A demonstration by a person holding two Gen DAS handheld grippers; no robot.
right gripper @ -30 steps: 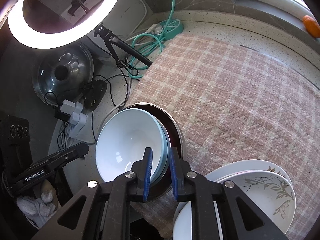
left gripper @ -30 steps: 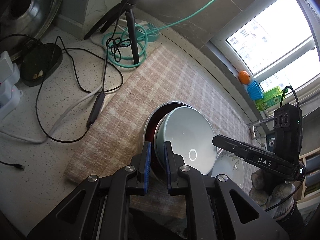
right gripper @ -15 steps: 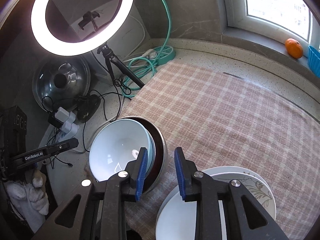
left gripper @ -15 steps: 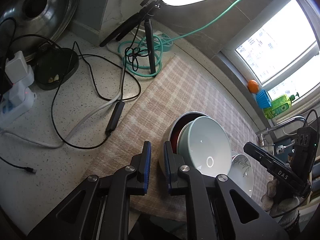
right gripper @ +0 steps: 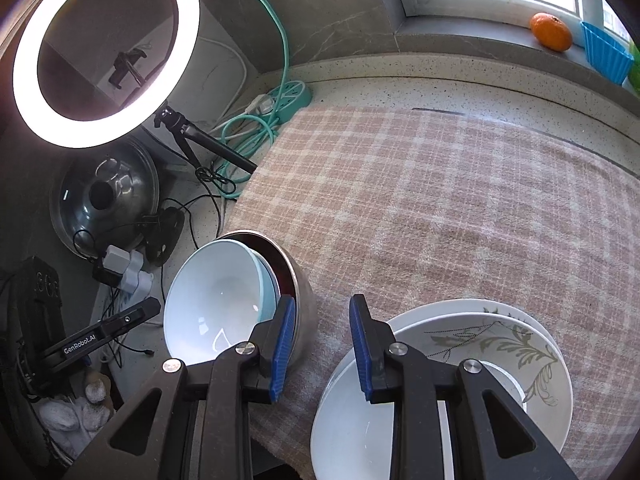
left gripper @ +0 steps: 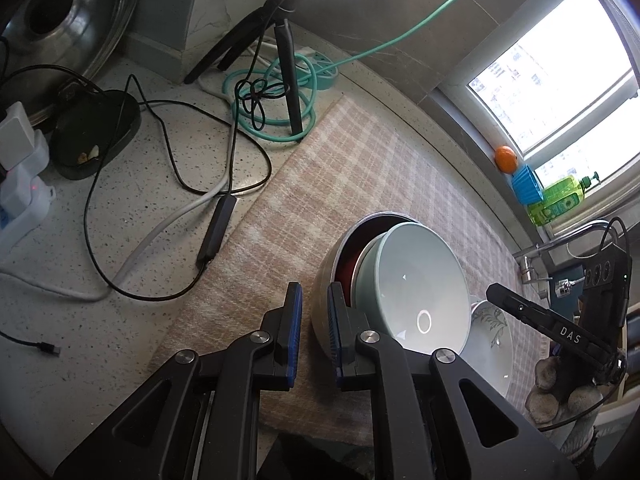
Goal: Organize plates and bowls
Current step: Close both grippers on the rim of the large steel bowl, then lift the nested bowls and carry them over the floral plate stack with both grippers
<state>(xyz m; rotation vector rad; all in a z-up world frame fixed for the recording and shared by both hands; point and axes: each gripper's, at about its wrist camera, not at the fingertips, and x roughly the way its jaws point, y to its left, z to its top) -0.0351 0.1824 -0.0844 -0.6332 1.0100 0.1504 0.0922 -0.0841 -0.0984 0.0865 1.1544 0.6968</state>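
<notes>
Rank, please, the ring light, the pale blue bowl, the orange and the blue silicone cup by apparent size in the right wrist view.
1. Ring light, though it stands farther off, so its true size is unsure.
2. Pale blue bowl.
3 and 4. Orange and blue silicone cup look alike; the cup is cut by the picture's edge, so no ranking.

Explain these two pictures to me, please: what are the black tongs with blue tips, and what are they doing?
No robot here: a person holds a tong-like tool in each hand, each carrying a camera that looks along its fingers. One picture comes from the left hand-held gripper, the other from the right hand-held gripper. On the checked cloth sits a metal bowl with a pale blue bowl leaning inside it, beside stacked plates with a leaf pattern. Neither tool holds anything: the left one's fingers are nearly together, the right one's stand apart over bare cloth.
</notes>
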